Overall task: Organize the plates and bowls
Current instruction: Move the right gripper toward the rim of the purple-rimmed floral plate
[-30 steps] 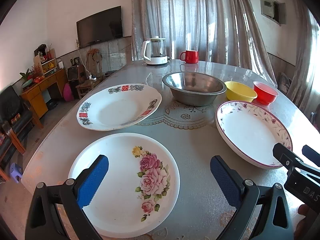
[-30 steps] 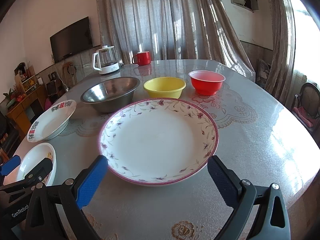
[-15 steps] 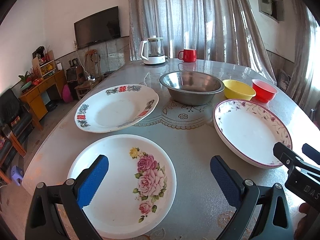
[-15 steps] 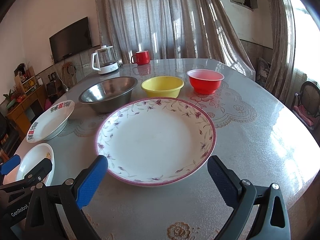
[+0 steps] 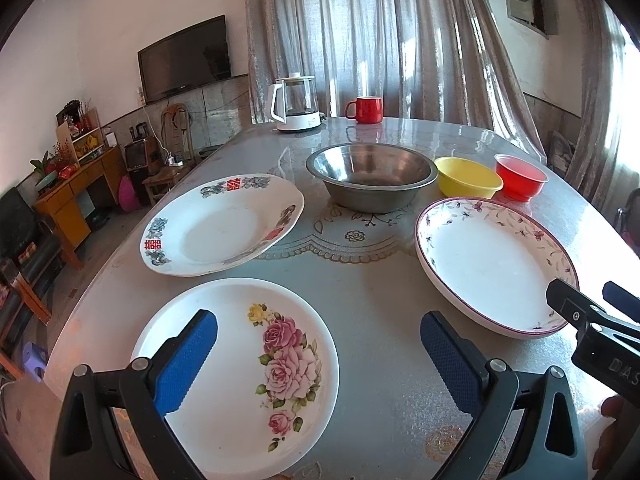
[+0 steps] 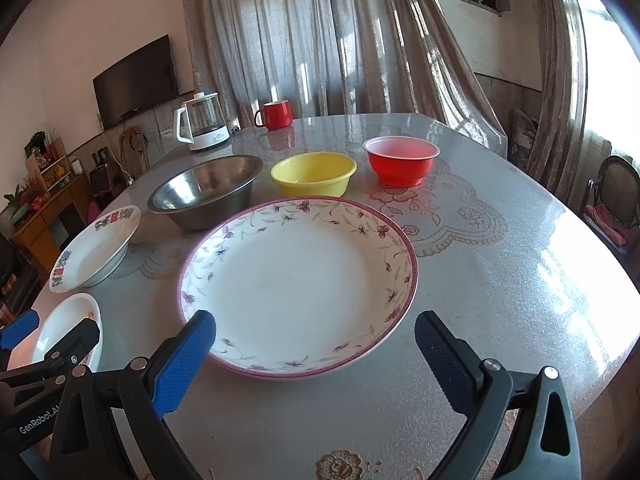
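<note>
While both claws gape, the rose plate (image 5: pixel 240 372) lies under the left claw (image 5: pixel 316 354).

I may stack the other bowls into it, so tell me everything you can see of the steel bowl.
The wide, round stainless-steel bowl has a rolled rim, sloping walls and a narrower flat base. It stands upright and looks empty, its dull inside reflecting light. It rests on the lace-patterned grey table covering, with the yellow plastic bowl close beside it; whether they touch is unclear. No gripper touches it.
</note>
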